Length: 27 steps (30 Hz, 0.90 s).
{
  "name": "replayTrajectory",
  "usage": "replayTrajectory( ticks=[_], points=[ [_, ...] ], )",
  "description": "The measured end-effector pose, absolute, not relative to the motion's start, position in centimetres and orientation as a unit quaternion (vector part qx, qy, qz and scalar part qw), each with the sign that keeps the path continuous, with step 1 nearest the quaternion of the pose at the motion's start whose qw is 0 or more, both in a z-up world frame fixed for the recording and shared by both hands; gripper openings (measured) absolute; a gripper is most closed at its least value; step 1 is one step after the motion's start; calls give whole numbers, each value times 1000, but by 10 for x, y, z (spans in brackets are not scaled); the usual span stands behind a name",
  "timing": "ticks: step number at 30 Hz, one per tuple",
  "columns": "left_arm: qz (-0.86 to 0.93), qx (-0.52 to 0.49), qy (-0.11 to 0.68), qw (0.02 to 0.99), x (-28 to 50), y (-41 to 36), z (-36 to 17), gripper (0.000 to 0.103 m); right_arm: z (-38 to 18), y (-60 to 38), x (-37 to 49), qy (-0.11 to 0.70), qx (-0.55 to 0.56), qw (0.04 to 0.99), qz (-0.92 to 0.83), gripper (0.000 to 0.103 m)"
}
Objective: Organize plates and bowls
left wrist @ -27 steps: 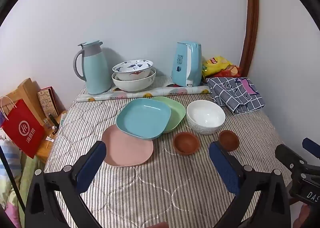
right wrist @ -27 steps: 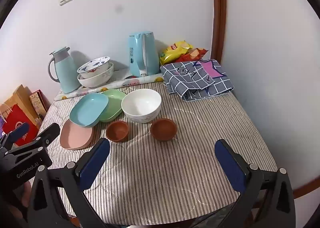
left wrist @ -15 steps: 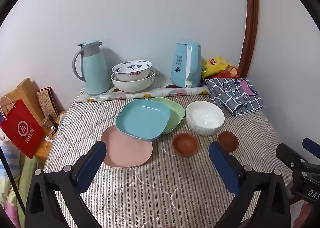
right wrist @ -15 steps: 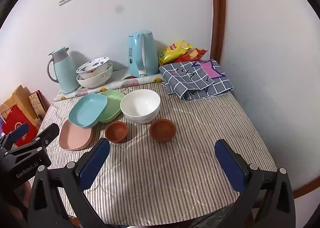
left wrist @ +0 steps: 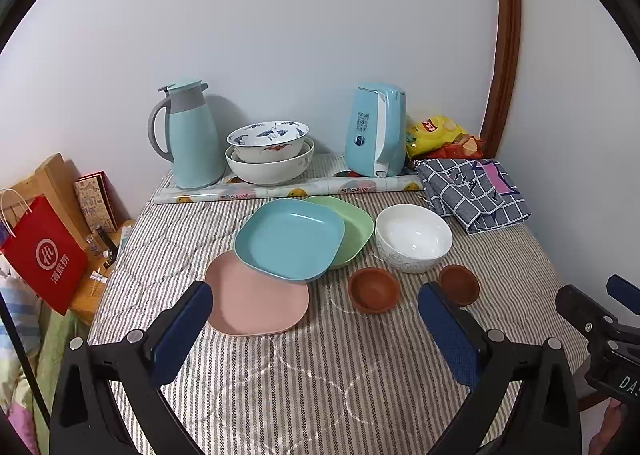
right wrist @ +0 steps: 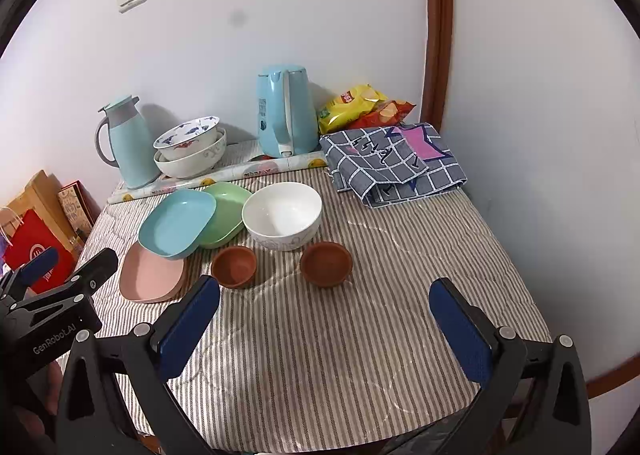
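Brightness: you have even, soft indoor light; both views are well exposed, nothing is blown out.
Light source: it sits above and in front of the wall; you see no lamp in either view.
Shadows: the thermos jug (left wrist: 188, 135) and the kettle (left wrist: 376, 131) throw soft grey shadows on the wall (left wrist: 320, 35) to their right; the brown bowls (right wrist: 326, 263) cast faint ones on the striped tabletop (right wrist: 340, 335).
Glare: you get mild sheen inside the white bowl (left wrist: 412, 235) and on the blue plate (left wrist: 290, 239).
Focus: your centre is sharp, stripes read clearly.
Distortion: strong fisheye bend; the wooden door frame (left wrist: 504, 35) curves.
Edges: black vignette fills your corners.
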<state>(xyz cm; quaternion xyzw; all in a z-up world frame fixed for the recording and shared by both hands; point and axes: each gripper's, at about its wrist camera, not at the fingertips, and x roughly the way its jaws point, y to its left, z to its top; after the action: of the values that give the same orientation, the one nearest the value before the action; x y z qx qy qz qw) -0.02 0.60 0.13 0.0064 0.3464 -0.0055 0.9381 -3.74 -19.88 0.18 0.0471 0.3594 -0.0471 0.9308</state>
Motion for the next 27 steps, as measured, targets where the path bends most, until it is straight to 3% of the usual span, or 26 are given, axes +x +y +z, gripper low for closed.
replayTrajectory(
  ticks=[27],
  points=[
    [-2, 0, 342, 940, 7, 9, 6, 103, 7, -194, -31, 357, 40, 932, -38, 103]
  ],
)
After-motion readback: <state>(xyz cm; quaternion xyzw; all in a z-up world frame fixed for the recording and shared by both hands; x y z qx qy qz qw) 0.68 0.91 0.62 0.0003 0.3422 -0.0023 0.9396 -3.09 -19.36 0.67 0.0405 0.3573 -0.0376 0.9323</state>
